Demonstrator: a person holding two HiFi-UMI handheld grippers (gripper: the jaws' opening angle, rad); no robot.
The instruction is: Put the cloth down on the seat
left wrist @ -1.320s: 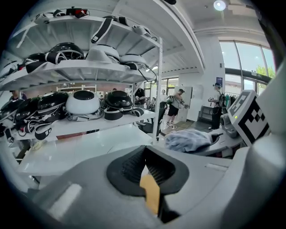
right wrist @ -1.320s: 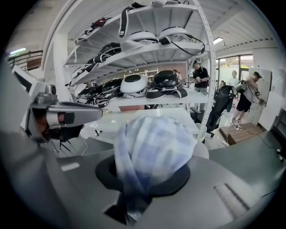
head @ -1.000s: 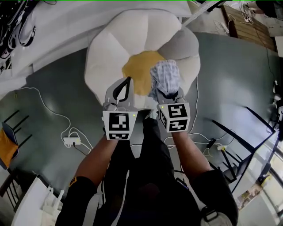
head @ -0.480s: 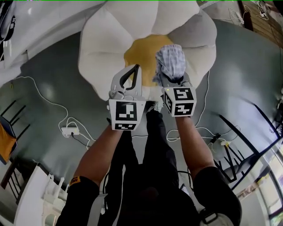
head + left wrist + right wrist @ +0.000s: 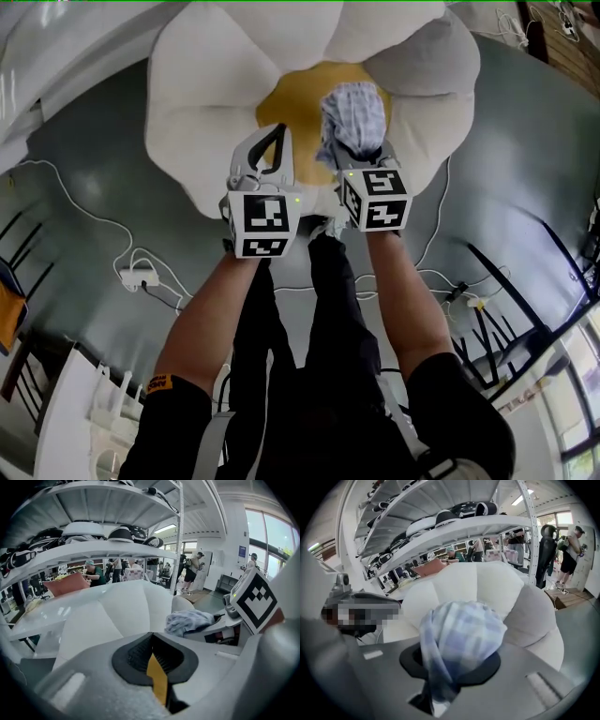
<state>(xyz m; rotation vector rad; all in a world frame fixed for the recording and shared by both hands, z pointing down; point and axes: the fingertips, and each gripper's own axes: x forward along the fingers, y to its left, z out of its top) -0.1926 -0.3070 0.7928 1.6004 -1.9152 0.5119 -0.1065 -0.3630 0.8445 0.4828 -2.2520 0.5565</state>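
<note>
Far left on the grey floor (image 5: 75,178) we see a white power strip (image 5: 132,278) with a white cable (image 5: 80,202) looping off it.

The person's left sleeve (image 5: 173,412) carries an orange label (image 5: 161,384); its print is too small to read.

The left gripper (image 5: 278,131) hangs over the seat's near edge. Its jaws are pressed together with nothing between them, and yellow shows through the gap behind the pads. Its marker cube (image 5: 262,223) bears only black-and-white square patterns, with a small green light at one corner.

The seat (image 5: 202,84) is a big flower-shaped cushion with white petals, a yellow centre (image 5: 286,108) and one grey petal (image 5: 427,61) on the right.

The cloth (image 5: 352,114), blue-and-white checked and bunched into a ball, sits over the right side of the yellow centre. We can't tell whether it touches the seat.

The right gripper (image 5: 361,155) has its jaws clamped narrow on the cloth's lower end, and the bundle bulges up above the pads. Its marker cube (image 5: 377,199) has the same kind of pattern and no letters.

Black chair legs (image 5: 511,281) stand at far right.

Both gripper views show white shelves (image 5: 93,550) loaded with gear behind the seat. A blue sign (image 5: 241,551) on the far wall is unreadable.
</note>
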